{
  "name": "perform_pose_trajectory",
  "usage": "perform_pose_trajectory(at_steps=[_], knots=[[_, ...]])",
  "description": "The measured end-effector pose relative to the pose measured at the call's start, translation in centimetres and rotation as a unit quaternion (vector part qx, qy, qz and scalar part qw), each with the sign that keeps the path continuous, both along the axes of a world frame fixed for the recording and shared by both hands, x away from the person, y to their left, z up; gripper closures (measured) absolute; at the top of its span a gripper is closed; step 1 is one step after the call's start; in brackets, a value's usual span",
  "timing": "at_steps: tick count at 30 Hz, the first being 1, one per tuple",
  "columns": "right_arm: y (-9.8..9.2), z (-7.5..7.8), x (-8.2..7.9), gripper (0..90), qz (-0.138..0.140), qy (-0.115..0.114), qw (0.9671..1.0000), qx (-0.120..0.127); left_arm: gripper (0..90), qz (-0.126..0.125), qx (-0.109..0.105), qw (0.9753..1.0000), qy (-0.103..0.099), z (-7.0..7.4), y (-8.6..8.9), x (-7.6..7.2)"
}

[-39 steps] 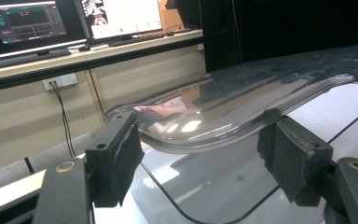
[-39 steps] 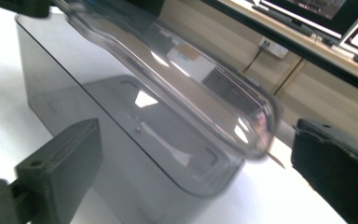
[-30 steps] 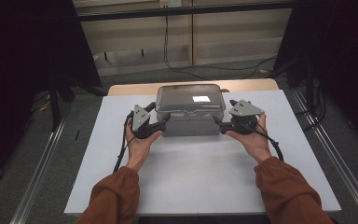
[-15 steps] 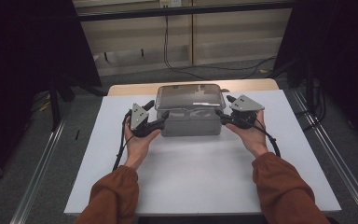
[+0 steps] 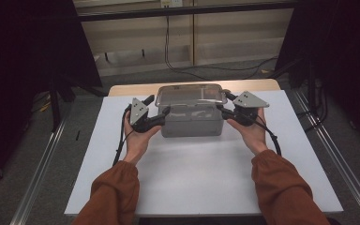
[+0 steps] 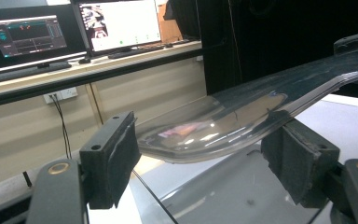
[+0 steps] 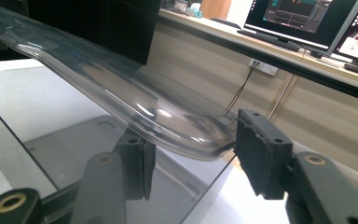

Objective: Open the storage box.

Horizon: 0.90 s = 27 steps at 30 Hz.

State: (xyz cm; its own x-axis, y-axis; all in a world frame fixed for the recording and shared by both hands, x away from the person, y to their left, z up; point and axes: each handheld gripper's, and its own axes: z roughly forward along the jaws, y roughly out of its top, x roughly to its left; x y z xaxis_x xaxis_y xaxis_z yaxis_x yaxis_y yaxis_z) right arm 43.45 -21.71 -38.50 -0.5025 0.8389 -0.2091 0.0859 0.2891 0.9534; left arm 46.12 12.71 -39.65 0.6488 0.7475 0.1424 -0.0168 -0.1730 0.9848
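A clear grey plastic box stands at the far middle of the white table top, with a clear lid over it. My left gripper is at the box's left end, my right gripper at its right end. Both are open. In the left gripper view the lid's rounded rim runs between the two pads of the left gripper. The right gripper view has the lid rim passing between the pads of the right gripper. In both gripper views the lid appears slightly above the box wall.
A hand in a rust-coloured sleeve holds each gripper. A wooden strip shows past the table's far edge. Metal rails run along both sides. Behind are a shelf with monitors and hanging cables.
The right gripper has edged a little toward the far side at the lid's right end. The bright reflection on the lid has gone. The left gripper has hardly moved.
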Motion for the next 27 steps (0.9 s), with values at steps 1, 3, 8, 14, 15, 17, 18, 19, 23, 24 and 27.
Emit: perform_pose_trajectory(at_steps=[1,3,8,14,15,17,18,19,23,24,27], knots=[[-0.1,0.0,0.0,49.4,0.000,-0.001,1.0000,0.003,27.1,0.001,0.002,1.0000,0.001,0.0,0.0,0.1],[-0.1,0.1,0.1,49.8,0.001,-0.003,1.0000,0.004,27.0,0.007,0.001,1.0000,0.002,0.1,0.0,0.3],[-0.2,0.2,0.2,49.8,0.004,-0.007,0.9999,0.012,29.4,0.008,-0.007,0.9999,0.003,0.3,0.0,0.8],[-0.5,0.7,0.7,51.0,0.012,-0.008,0.9997,0.021,33.4,0.009,-0.005,0.9999,-0.003,0.6,0.0,1.1],[-0.4,0.8,0.8,51.4,0.012,-0.010,0.9997,0.021,34.8,0.010,-0.003,0.9999,-0.004,0.7,0.0,1.2],[-0.3,1.0,1.0,52.0,0.014,-0.012,0.9996,0.023,36.3,0.008,0.000,0.9999,-0.007,0.9,0.0,1.4],[-0.3,1.1,1.0,52.8,0.013,-0.015,0.9995,0.025,37.5,0.006,-0.001,1.0000,-0.008,0.9,-0.1,1.5],[-0.4,1.2,1.1,52.8,0.015,-0.017,0.9994,0.025,38.5,0.003,-0.002,1.0000,-0.006,1.0,-0.1,1.5],[-0.4,1.4,1.6,53.7,0.018,-0.014,0.9991,0.036,40.0,0.006,0.002,0.9999,-0.009,1.0,-0.4,1.7],[-0.4,1.5,1.7,53.7,0.018,-0.014,0.9991,0.036,40.0,0.006,0.001,0.9999,-0.010,1.0,-0.4,1.8],[-0.4,1.7,2.0,54.1,0.020,-0.014,0.9990,0.039,41.0,0.005,0.002,0.9999,-0.011,1.3,-0.5,2.1]])
